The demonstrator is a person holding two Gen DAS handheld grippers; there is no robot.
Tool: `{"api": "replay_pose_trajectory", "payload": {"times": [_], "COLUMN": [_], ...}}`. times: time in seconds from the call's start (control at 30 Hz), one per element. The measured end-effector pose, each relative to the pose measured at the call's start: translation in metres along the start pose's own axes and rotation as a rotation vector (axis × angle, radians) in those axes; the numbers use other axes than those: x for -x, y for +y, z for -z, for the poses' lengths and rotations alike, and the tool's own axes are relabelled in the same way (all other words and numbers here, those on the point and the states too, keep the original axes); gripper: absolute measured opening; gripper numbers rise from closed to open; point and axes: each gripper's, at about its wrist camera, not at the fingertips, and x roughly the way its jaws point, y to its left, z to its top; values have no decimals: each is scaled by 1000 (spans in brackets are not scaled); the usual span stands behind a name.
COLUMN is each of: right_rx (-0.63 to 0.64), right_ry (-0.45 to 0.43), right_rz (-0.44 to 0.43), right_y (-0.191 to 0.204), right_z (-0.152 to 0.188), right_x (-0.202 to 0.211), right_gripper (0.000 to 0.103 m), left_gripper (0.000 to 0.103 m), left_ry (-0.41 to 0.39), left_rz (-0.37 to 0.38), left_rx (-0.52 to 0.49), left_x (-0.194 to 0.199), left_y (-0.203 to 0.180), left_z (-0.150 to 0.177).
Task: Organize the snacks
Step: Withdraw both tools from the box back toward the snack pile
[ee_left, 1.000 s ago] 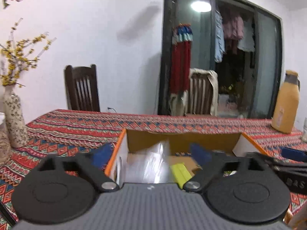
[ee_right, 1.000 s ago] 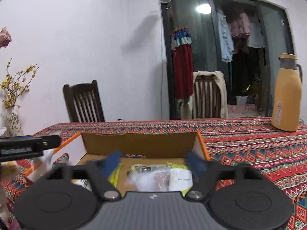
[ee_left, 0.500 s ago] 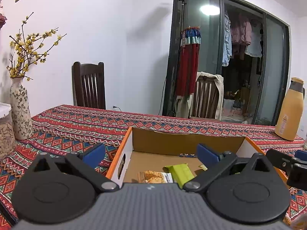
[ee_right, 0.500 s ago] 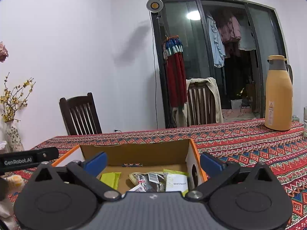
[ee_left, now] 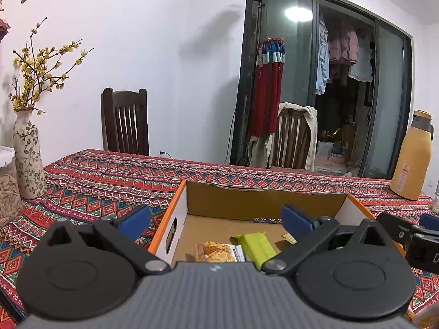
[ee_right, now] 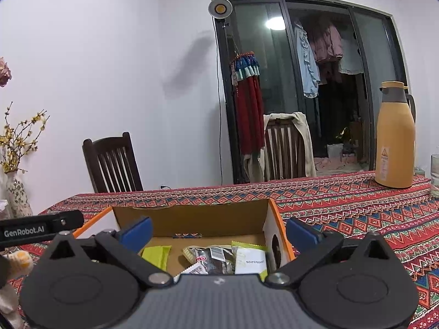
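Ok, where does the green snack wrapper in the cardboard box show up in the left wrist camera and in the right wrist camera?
Left wrist view: the green snack wrapper lies low and centre on the floor of the cardboard box, right of a biscuit pack.
Right wrist view: the same wrapper sits low and left of centre, left of the other packets.
Shared landmark: the yellow thermos jug, on the table at the right in both views.

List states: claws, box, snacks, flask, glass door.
left claw: open, empty, over the box's left wall
right claw: open, empty, over the box's right wall
box: open-topped, upright on the table
snacks: lying loose in the box
flask: upright, lid on
glass door: slid partly open
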Motion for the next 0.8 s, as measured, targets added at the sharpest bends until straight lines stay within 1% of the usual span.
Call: {"api": "replay_pose_trajectory", "payload": {"times": [0.27, 0.4, 0.5, 0.6, 0.67, 0.8], "right_rx": [-1, -7, -10, 9, 19, 34], "right_ry": [-11, -22, -51, -76, -78, -53], "right_rz": [-6, -9, -24, -34, -35, -47], "right_y": [-1, -2, -1, 3, 6, 13], "right_z": [0, -5, -14, -19, -18, -10], "right_x": [3, 7, 19, 34, 44, 62], "right_gripper": [103, 103, 103, 103, 103, 103], "left_gripper": [103, 103, 103, 103, 103, 103], "left_ry": [-6, -16, -20, -25, -25, -21], "left_rz": [5, -2, 14, 30, 43, 62], "left_rx": [8, 22, 48, 51, 47, 41], "left_x": [5, 14, 25, 38, 48, 68], "left_y": [1, 0, 4, 6, 6, 7], "left_z": [-1, -9, -18, -22, -22, -16]}}
